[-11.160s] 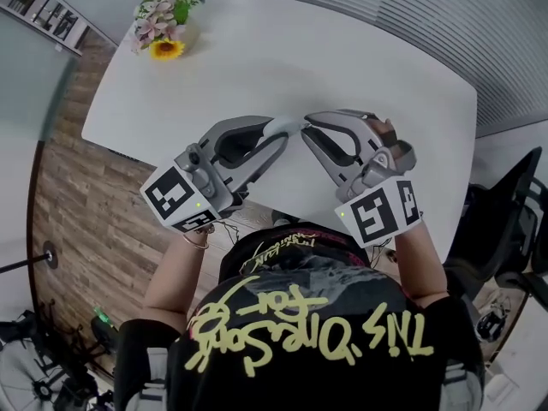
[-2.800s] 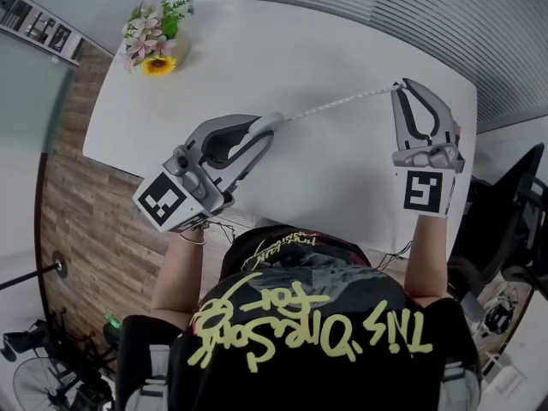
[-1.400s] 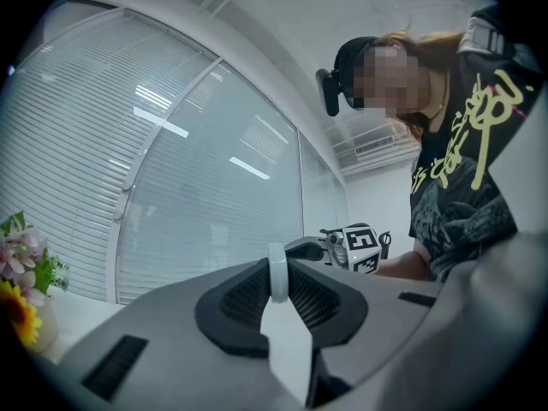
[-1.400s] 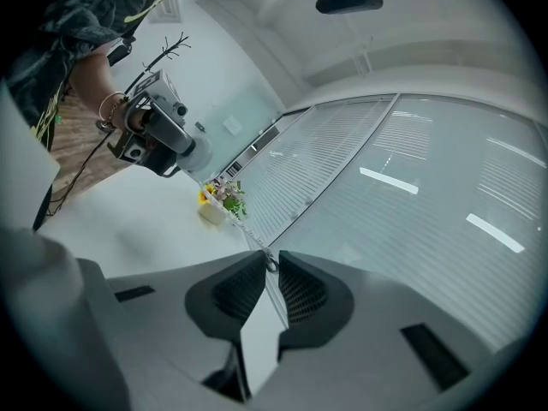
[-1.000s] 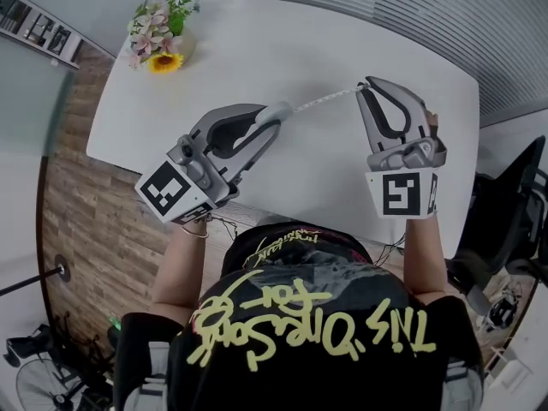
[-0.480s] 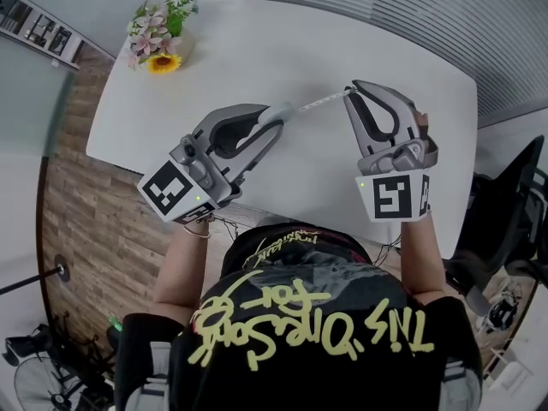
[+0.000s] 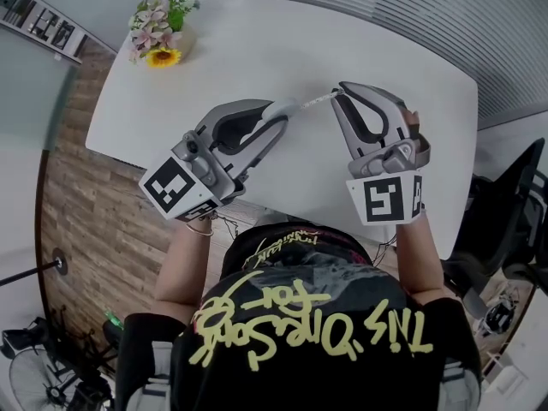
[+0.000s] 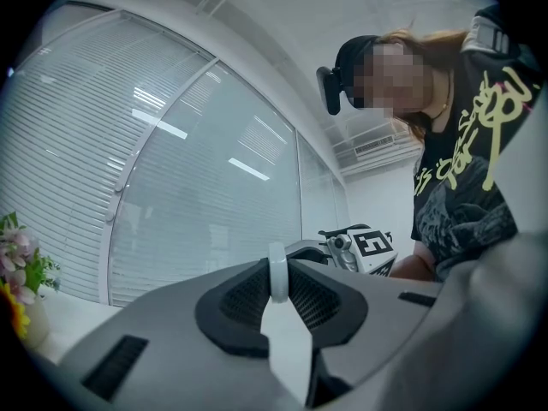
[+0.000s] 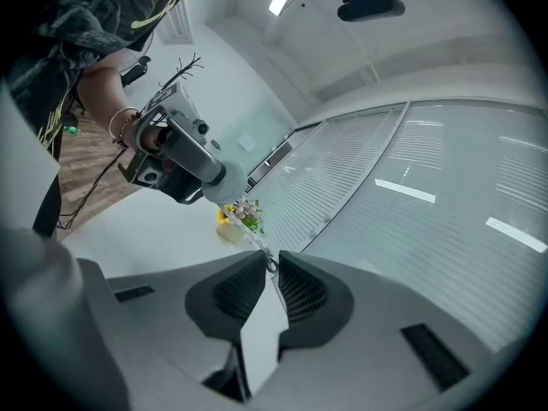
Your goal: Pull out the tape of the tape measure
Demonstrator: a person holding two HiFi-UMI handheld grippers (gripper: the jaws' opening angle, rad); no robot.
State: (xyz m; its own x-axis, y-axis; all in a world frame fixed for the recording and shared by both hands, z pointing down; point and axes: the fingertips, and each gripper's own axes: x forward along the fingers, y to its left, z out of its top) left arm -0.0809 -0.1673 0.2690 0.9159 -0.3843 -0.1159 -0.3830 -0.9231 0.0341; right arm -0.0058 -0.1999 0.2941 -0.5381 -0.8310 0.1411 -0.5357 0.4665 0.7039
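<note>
Tape, a thin pale strip with fine markings (image 7: 312,101), runs straight across the short gap between our two grippers. Its round white plastic case (image 8: 276,271) is clamped edge-on in the narrow jaws of the left gripper (image 7: 278,116), and its free end is pinched in the almost closed jaws of the right gripper (image 7: 336,95). Both hang above the white oval table (image 7: 214,50), and a small bouquet of pink flowers and a sunflower (image 7: 159,31) stands far beyond the left gripper's tip. We judge the main risk to be the slim end slipping from the right pads, since little of it is caught there. The spring would then snap the strip back into the case. A skewed pull could also twist the case out of the left pads.
</note>
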